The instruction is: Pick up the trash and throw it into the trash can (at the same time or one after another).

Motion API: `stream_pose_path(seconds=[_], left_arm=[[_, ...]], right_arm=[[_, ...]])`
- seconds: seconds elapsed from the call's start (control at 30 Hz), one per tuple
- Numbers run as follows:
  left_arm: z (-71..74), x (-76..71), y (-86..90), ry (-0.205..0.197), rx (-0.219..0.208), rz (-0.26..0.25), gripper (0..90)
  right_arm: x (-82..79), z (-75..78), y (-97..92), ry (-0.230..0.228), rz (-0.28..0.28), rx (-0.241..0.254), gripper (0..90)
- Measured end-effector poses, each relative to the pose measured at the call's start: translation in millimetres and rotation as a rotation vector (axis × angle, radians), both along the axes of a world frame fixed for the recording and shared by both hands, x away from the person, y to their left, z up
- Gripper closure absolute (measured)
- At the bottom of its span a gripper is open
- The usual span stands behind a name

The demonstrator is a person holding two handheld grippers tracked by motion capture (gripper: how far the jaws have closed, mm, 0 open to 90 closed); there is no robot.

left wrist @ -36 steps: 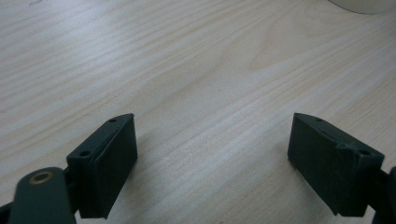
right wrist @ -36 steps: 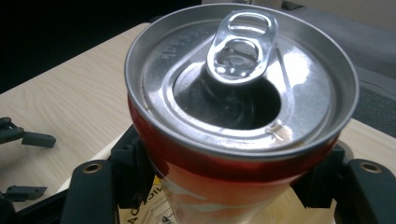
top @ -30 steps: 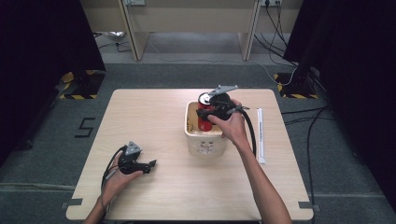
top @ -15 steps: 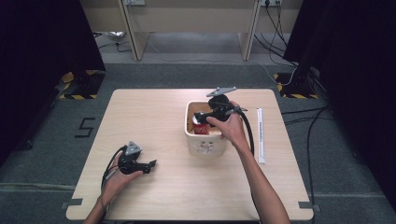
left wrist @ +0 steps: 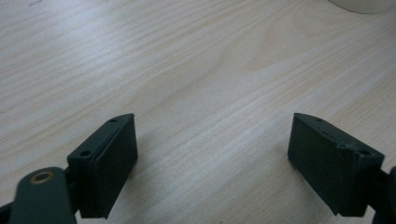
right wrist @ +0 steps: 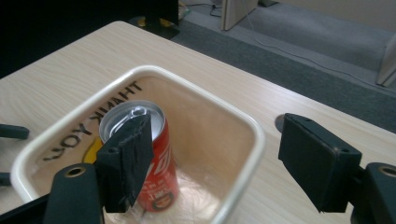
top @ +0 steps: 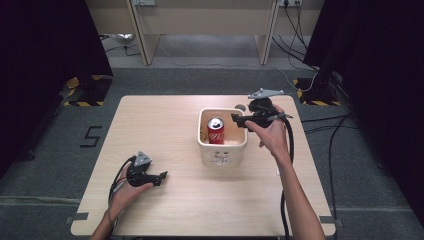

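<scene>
A red soda can (top: 215, 131) stands upright inside a cream tub (top: 222, 150) in the middle of the table. My right gripper (top: 236, 119) hovers at the tub's right rim, pointing left toward the can. It is open; its jaws have just been closing a little, with nothing between them. In the right gripper view the can (right wrist: 144, 154) sits behind the left jaw of my right gripper (right wrist: 217, 140), apart from it, and the tub's rim (right wrist: 243, 154) curves below. My left gripper (top: 161, 177) rests on the front left of the table. My left gripper (left wrist: 210, 140) is open over bare wood.
A dark round hole (top: 240, 106) sits in the tabletop just behind the tub. The tub's inner wall carries "THANK YOU" lettering (right wrist: 93, 119). Cables trail from both grippers and across the floor at the right. Desk legs stand beyond the table's far edge.
My right gripper has drawn back to the right from over the tub, where it was at the can. The can now stands free in the tub. The left hand has kept still.
</scene>
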State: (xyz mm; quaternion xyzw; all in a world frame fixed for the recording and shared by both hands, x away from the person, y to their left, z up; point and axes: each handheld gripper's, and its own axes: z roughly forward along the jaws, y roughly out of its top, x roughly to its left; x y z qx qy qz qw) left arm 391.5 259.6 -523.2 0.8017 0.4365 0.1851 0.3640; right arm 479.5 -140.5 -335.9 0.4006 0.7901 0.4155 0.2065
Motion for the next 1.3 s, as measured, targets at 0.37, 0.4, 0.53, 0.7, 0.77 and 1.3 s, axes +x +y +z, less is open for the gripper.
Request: stream_pose_path(seconds=[0.37, 0.4, 0.53, 0.7, 0.77, 1.3], left_arm=[[0.0, 0.0, 0.0, 0.000, 0.000, 0.000, 15.2], [0.0, 0.0, 0.0, 0.000, 0.000, 0.000, 15.3], [0.0, -0.1, -0.1, 0.000, 0.001, 0.001, 15.2], [0.0, 0.0, -0.1, -0.002, 0.004, 0.002, 15.1], [0.0, 0.0, -0.2, -0.001, 0.003, 0.002, 15.1], [0.0, 0.0, -0.1, -0.001, 0.002, 0.002, 15.2]], right_arm=[[-5.5, -3.9, -45.5, -0.025, -0.100, -0.007, 31.6], [-6.1, -4.6, -48.2, -0.022, -0.111, -0.008, 32.2], [-9.1, -11.6, -61.5, -0.017, -0.143, -0.023, 35.1], [-13.2, -23.8, -78.1, -0.004, -0.173, -0.033, 38.9], [-14.5, -34.3, -88.4, 0.021, -0.203, -0.038, 40.0], [-14.2, -74.5, -111.1, 0.089, -0.288, -0.093, 47.5]])
